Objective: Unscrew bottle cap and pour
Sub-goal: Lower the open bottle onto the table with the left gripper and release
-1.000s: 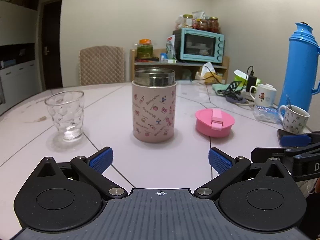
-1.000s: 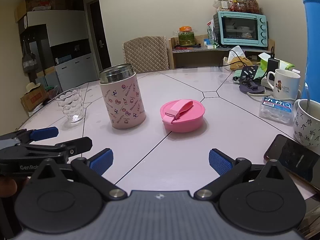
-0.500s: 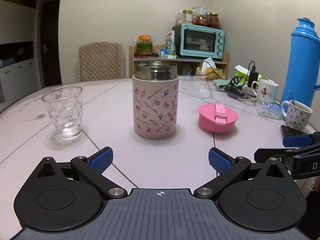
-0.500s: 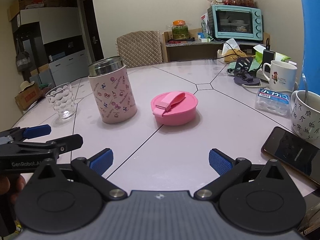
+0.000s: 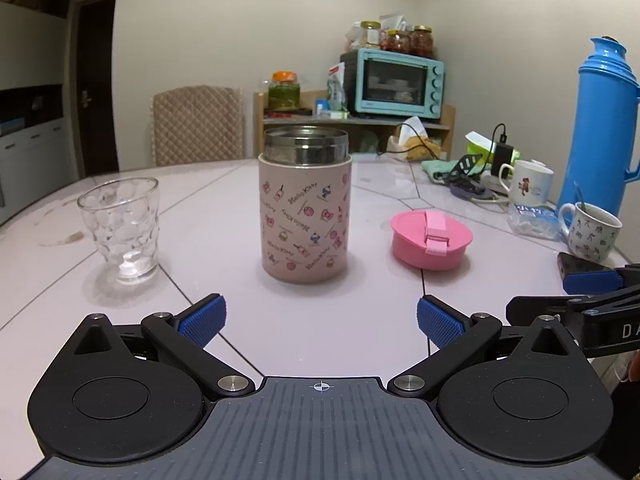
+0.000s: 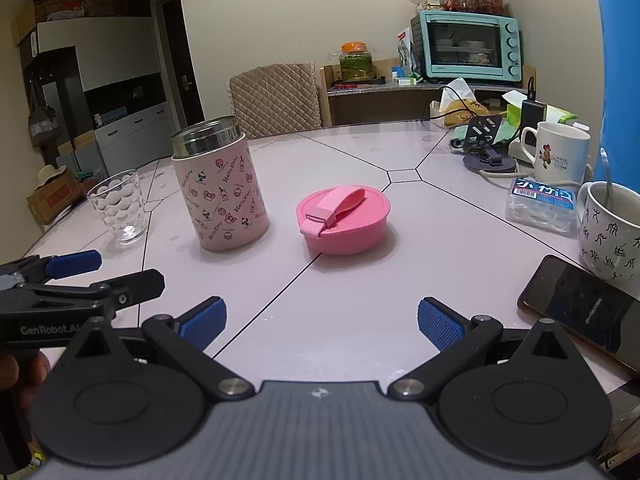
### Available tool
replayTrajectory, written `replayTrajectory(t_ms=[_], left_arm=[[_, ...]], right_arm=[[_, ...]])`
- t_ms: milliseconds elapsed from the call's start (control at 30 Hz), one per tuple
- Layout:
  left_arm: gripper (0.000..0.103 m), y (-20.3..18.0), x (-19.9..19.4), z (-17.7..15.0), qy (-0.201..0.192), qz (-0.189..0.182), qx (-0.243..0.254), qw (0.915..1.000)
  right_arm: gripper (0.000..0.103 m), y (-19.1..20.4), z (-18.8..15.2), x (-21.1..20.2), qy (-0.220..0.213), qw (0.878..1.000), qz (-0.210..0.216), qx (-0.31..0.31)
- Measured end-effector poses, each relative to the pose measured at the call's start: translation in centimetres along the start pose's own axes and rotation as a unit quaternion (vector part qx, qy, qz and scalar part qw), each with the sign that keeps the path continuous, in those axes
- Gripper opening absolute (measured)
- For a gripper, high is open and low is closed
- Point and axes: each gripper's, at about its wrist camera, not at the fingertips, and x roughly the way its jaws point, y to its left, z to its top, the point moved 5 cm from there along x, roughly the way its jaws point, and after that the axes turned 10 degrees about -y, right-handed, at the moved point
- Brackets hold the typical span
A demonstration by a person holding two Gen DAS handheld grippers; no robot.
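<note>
A pale table (image 6: 440, 216) with thin dark seam lines carries everything here. Toward its left stands a dimpled drinking glass (image 5: 120, 230), and near it the pink patterned bottle (image 5: 305, 205), upright with its steel mouth uncovered. Just to the right of the bottle, apart from it, the pink cap (image 6: 343, 220) lies flat. Further right sit a white mug (image 6: 560, 154), a clear plastic packet (image 6: 540, 205), a patterned cup (image 6: 610, 232) with a spoon in it, a dark phone (image 6: 584, 304) and a tall blue thermos (image 5: 600, 128).
</note>
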Motion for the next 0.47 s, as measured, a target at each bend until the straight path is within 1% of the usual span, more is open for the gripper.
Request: replayTrajectory(t_ms=[233, 467], left_arm=[[0.103, -0.04, 0.13, -0.05, 0.003, -0.002, 0.001, 1.0000], [0.103, 0.18, 0.01, -0.10, -0.003, 0.001, -0.005, 1.0000]], right_arm=[[0.103, -0.21, -0.02, -0.03, 0.000, 1.000, -0.003, 0.003], [0.103, -0.22, -0.16, -0.12, 0.000, 1.000, -0.005, 0.004]])
